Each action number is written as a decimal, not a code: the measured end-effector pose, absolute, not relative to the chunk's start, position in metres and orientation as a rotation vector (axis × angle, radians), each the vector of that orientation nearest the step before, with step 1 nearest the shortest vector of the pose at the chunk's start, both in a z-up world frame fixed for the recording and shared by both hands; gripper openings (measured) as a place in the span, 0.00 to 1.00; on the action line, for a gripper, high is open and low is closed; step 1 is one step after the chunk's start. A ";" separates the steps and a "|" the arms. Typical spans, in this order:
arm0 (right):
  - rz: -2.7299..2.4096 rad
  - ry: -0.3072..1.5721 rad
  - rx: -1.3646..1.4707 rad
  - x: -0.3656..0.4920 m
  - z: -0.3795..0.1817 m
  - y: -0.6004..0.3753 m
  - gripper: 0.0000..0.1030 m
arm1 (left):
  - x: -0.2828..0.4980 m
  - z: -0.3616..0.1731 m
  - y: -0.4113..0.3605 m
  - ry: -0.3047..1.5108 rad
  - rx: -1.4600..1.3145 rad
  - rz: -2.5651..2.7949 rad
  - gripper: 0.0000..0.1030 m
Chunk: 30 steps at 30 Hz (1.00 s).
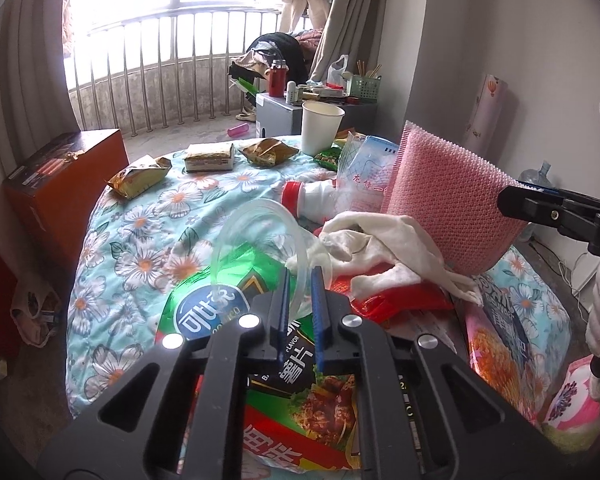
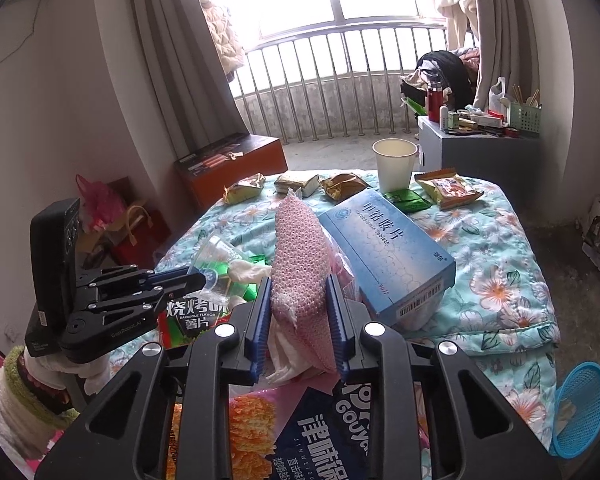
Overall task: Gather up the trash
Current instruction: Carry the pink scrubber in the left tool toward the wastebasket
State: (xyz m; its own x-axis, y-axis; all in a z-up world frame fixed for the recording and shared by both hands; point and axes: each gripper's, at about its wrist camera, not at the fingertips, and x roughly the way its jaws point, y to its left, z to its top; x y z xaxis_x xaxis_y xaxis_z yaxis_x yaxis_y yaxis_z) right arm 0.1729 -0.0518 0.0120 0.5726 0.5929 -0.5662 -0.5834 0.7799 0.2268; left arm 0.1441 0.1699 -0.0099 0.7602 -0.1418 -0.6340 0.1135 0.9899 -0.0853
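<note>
Tools pinch thin clear plastic cup (image 1: pixel 260 240) and bumpy pink foam (image 2: pixel 300 264).

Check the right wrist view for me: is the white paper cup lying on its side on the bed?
No, the white paper cup stands upright with its open mouth up, at the far end of the floral bedspread.

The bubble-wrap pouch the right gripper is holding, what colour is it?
Pink. The bubble-wrap pouch shows best in the right wrist view, between the right gripper's blue fingers.
</note>
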 end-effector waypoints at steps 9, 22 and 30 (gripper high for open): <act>0.714 0.622 0.092 0.165 0.028 -0.072 0.25 | 0.128 0.014 0.177 0.625 -0.037 -0.100 0.04; 0.730 0.552 0.199 0.136 0.050 -0.101 0.25 | 0.099 0.058 0.168 0.526 -0.036 -0.138 0.04; 0.687 0.502 0.268 0.116 0.054 -0.134 0.25 | 0.090 0.078 0.146 0.506 0.005 -0.184 0.04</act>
